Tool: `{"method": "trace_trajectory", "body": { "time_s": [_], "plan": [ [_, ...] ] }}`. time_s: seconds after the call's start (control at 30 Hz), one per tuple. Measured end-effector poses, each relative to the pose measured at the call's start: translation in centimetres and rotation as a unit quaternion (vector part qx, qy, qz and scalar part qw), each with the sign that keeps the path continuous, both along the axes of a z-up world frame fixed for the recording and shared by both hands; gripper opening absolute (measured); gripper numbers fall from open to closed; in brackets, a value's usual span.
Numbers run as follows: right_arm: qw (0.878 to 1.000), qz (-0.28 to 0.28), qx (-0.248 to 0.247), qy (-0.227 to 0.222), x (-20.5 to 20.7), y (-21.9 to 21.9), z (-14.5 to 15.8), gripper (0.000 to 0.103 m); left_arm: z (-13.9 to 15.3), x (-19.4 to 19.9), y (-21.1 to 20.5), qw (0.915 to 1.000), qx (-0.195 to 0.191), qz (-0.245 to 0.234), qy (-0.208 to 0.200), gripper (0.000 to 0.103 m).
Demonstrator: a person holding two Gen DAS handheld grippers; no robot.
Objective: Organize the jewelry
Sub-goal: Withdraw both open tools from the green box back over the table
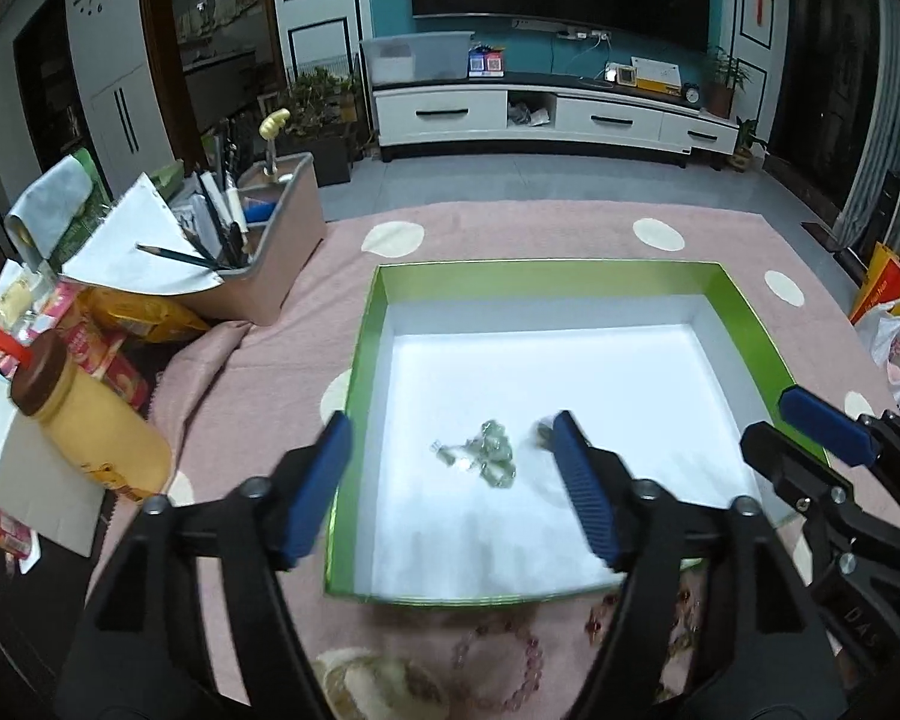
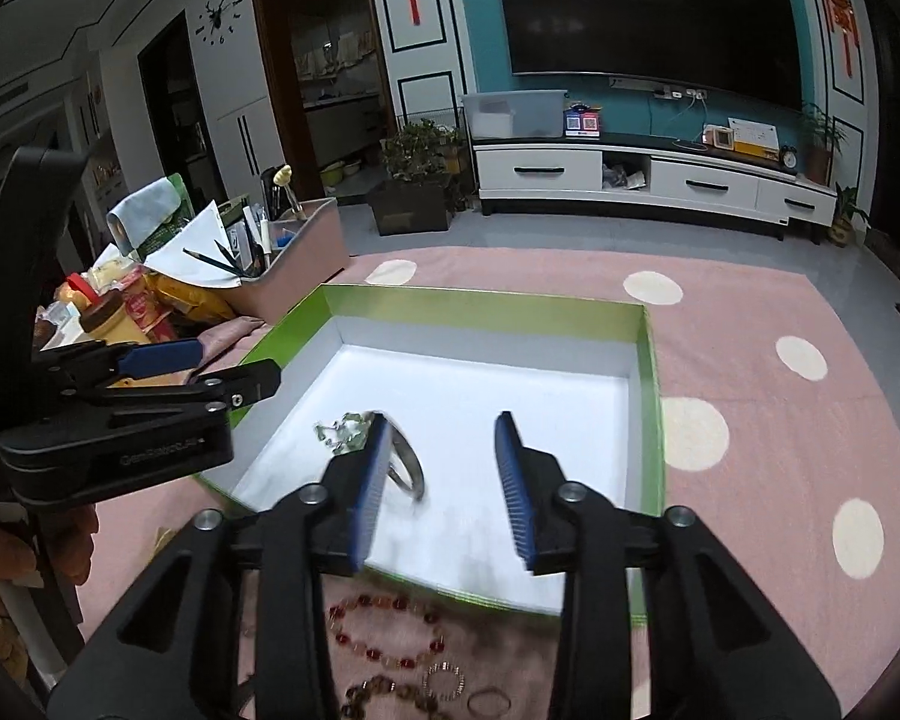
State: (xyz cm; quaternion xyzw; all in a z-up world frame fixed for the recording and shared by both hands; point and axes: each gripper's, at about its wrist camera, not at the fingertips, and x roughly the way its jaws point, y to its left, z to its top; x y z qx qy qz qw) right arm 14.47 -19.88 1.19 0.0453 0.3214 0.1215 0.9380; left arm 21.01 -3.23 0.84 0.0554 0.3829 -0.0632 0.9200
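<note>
Hovering over the green-walled box, left gripper has jaws spread wide, nothing between them; pale green bead bracelet lies on the white floor below. Right gripper jaws apart, a silver bangle blurred beside its left pad, touching or not unclear. Red bead bracelet sits on pink mat outside the box.

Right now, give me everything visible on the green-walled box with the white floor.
The green-walled box is a shallow, open, square, cardboard-looking tray: glossy green rim, white inner walls and floor. It lies flat on the pink dotted cloth. A pale green bead bracelet and a blurred silvery bangle lie inside.
</note>
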Motion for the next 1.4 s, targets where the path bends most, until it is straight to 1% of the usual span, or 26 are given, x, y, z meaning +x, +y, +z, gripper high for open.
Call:
{"method": "trace_trajectory", "body": {
  "time_s": [0.03,0.1,0.13,0.17,0.2,0.3,0.37,0.43,0.47,0.5,0.73,0.93,1.2,1.27,1.4],
  "plan": [
    [1.000,0.001,0.004,0.001,-0.7,-0.3,0.1,0.039,0.1,-0.5,0.1,1.0000,0.000,-0.002,-0.001,0.075],
    [1.000,-0.002,0.006,0.004,-1.8,-0.5,0.1,0.042,0.3,-1.9,0.5,1.0000,-0.002,0.001,-0.002,0.081],
    [1.000,-0.003,0.006,0.006,-2.3,-0.6,0.2,0.049,0.4,-2.6,0.7,1.0000,-0.005,0.000,-0.002,0.081],
    [1.000,-0.006,0.008,0.007,-3.1,-0.9,0.1,0.058,0.5,-3.1,0.9,1.0000,-0.008,0.000,-0.002,0.081],
    [1.000,-0.010,0.010,0.009,-3.8,-1.1,0.1,0.063,0.6,-3.7,1.1,1.0000,-0.009,-0.001,-0.001,0.082],
    [1.000,-0.018,0.012,0.021,-5.9,-1.6,-0.1,0.066,0.7,-6.0,1.8,0.9998,-0.018,-0.007,0.002,0.087],
    [0.999,-0.024,0.015,0.026,-7.4,-1.8,-0.1,0.073,0.6,-7.6,2.2,0.9996,-0.026,-0.008,0.007,0.088],
    [0.999,-0.028,0.023,0.029,-8.5,-2.1,-0.1,0.075,0.3,-9.1,2.7,0.9995,-0.029,-0.006,0.013,0.090],
    [0.999,-0.028,0.026,0.032,-9.1,-2.1,-0.1,0.080,0.1,-9.7,2.8,0.9994,-0.030,-0.005,0.016,0.091],
    [0.999,-0.030,0.027,0.033,-9.7,-2.2,0.0,0.082,-0.1,-10.4,2.9,0.9993,-0.030,-0.006,0.019,0.091],
    [0.998,-0.034,0.021,0.038,-12.9,-2.3,0.3,0.085,-1.7,-14.4,3.7,0.9989,-0.029,-0.005,0.038,0.092],
    [0.997,-0.030,0.012,0.064,-14.9,-2.1,-0.8,0.085,-2.5,-17.1,3.8,0.9985,-0.027,-0.012,0.046,0.094],
    [0.996,-0.024,0.011,0.084,-17.1,-1.7,-2.2,0.085,-3.5,-18.8,4.3,0.9966,-0.044,-0.012,0.068,0.095],
    [0.996,-0.019,0.010,0.086,-17.5,-1.6,-2.4,0.092,-3.7,-19.1,4.5,0.9964,-0.045,-0.008,0.071,0.095],
    [0.996,-0.013,0.019,0.086,-18.3,-2.0,-3.0,0.092,-4.0,-19.7,5.1,0.9961,-0.050,0.001,0.072,0.095]
  ]
}}
